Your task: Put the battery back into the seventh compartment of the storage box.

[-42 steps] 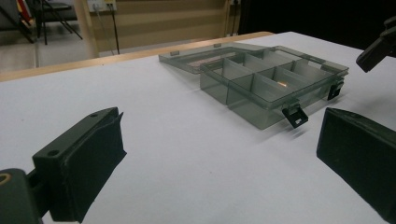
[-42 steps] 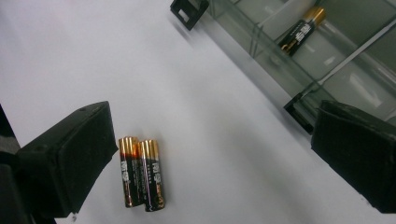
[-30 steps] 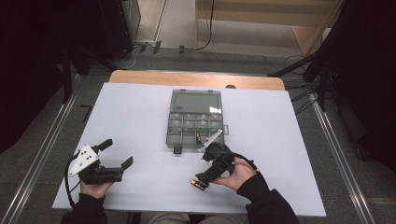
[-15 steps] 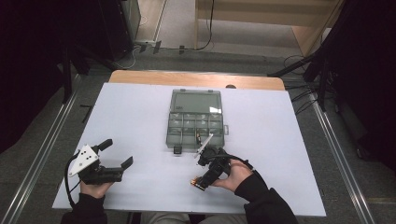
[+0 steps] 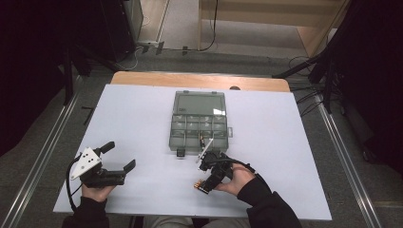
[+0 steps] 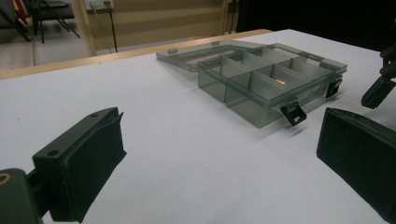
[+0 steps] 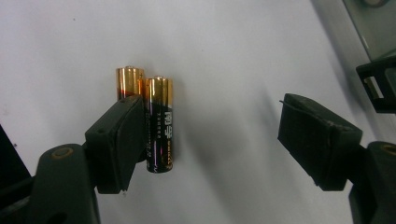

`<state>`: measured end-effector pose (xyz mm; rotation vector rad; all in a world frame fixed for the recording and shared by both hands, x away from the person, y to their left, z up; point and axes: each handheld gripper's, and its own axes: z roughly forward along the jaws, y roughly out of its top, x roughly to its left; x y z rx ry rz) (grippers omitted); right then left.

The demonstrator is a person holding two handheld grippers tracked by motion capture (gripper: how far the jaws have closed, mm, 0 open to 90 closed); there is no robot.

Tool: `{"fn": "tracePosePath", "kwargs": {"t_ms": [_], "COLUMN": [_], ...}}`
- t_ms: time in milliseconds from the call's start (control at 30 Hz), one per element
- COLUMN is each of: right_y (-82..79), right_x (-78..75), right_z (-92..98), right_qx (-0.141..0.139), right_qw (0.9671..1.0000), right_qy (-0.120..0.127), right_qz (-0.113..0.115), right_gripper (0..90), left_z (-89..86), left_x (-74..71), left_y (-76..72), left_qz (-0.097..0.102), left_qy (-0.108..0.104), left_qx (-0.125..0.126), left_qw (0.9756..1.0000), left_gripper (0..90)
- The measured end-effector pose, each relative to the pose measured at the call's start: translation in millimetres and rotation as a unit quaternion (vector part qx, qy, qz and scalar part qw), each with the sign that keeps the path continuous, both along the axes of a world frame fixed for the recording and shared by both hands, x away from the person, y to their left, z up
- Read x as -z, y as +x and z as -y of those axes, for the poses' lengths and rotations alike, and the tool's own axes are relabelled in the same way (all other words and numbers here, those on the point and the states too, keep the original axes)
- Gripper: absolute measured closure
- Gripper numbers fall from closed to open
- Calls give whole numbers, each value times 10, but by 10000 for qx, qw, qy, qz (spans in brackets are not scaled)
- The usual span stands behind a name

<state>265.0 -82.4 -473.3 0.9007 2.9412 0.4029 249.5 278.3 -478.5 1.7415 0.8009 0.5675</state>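
A white counter (image 5: 142,118) is seen from the high view, with a clear compartment box (image 5: 198,124) lying open at the centre of the frame, its lid folded back toward the top. In the left gripper view the box (image 6: 271,79) sits in the upper right, its black latches hanging at the near edge, and a small brass-coloured item (image 6: 281,81) is visible in one compartment — what it is cannot be told.

The left tongs (image 5: 119,157) are held at the lower left of the high view, low over the counter, with the jaws wide apart and nothing between them; the left hand (image 5: 97,190) is wrapped around the handle.

The right tongs (image 5: 205,159) are held at the lower centre, just below the box, by the right hand (image 5: 235,178). In the right gripper view the right tongs (image 7: 210,126) are spread apart, and two batteries (image 7: 152,116) — black with gold ends — are seen lying side by side on the counter at the left of the frame. The left-hand jaw overlaps the batteries; contact cannot be confirmed. The other jaw stands well apart from them.
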Motion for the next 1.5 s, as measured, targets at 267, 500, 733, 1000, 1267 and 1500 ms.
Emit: {"fn": "tracePosePath", "kwargs": {"t_ms": [267,500,733,1000,1267,1500], "right_y": [-15,-25,-31,-29,1,55], "right_x": [12,31,26,20,-40,-90], "right_z": [-20,-53,-88,-88,-20,62], "right_qx": [-29,-61,15,74,374,706], "right_qw": [10000,9998,9992,9992,9990,9969], "right_qy": [-74,-111,-134,-171,-10,241], "right_qz": [-6,-174,-370,-368,-250,-237], "right_gripper": [391,638,768,776,777,778], "left_z": [0,5,1,1,-1,-1], "left_x": [0,0,-4,-3,-3,-1], "left_y": [-2,-2,-6,-5,-3,-1], "left_qz": [-2,-3,18,16,12,9], "left_qy": [-6,26,12,-1,25,19], "left_qx": [-7,-18,-37,-39,-32,-27], "left_qw": [10000,10000,10000,10000,10000,10000], "left_gripper": [8,8,8,7,8,7]}}
